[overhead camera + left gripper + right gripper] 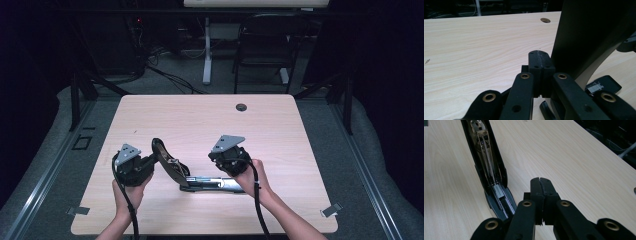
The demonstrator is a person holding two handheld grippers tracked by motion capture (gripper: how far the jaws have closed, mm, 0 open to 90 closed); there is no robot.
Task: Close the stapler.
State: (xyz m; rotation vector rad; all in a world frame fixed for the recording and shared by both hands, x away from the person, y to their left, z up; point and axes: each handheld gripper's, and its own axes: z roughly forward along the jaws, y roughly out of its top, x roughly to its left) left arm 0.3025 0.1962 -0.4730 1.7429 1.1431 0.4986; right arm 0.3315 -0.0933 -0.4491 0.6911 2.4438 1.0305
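The stapler (192, 175) was laid near the front middle of the table (200, 115), its lid swung up to the left so that the staple channel (489, 167) was exposed. The left hand-held gripper (150, 162) and the right hand-held gripper (220, 159) were both fully closed on nothing and were set just beside the lid and the base, probably to brace them by pushing.

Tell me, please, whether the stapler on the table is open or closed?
Open. The stapler's black top cover is swung up and back from the base, and the right gripper view shows its bare metal staple channel.

stapler (200, 177) | black | hinged open, top arm raised | on table
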